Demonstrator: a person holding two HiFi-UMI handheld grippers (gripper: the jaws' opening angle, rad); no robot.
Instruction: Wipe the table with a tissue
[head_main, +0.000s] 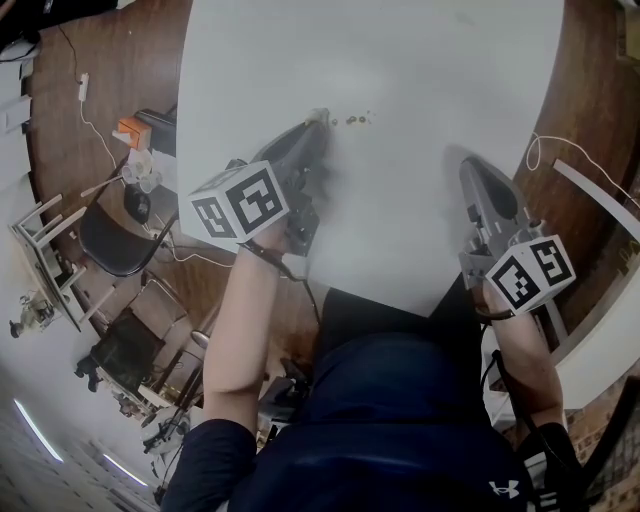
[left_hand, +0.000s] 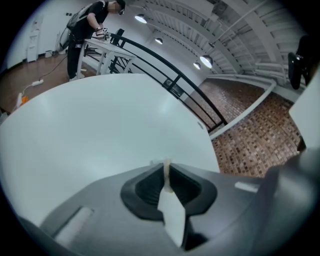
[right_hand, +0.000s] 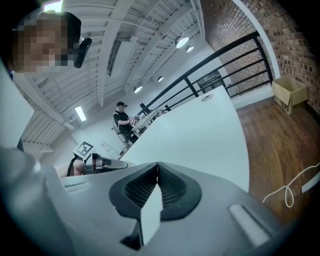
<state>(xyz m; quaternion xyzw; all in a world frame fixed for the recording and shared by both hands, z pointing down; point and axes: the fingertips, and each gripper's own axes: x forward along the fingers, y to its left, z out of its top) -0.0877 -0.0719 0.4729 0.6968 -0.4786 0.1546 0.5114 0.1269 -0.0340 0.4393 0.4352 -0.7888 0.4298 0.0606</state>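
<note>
Tissue was found as a thin, pale strip pinched between the jaws of the left gripper, which were clenched on it. The strip ran up the seam between the pads to the jaw tips. Only a small tuft showed past the tips in the head view, so how much of the sheet hung free could not be established. The material was judged very light, soft and limp, with no stiffness of its own. It was likely to tear or bunch if dragged hard across a surface, and to slip out of a loose hold. A firm grip on a gathered or folded edge, as observed, was judged suitable, with light downward pressure during wiping. The left gripper was low over the white table, with its tip pointed away from the person and toward the middle of the top. Whether the tuft was touching the surface could not be determined. A few small brownish crumbs lay on the table just beside that tip, on its right. The right gripper was well apart from the left, over the table near its right edge. Its jaws were closed together with nothing between them.
</note>
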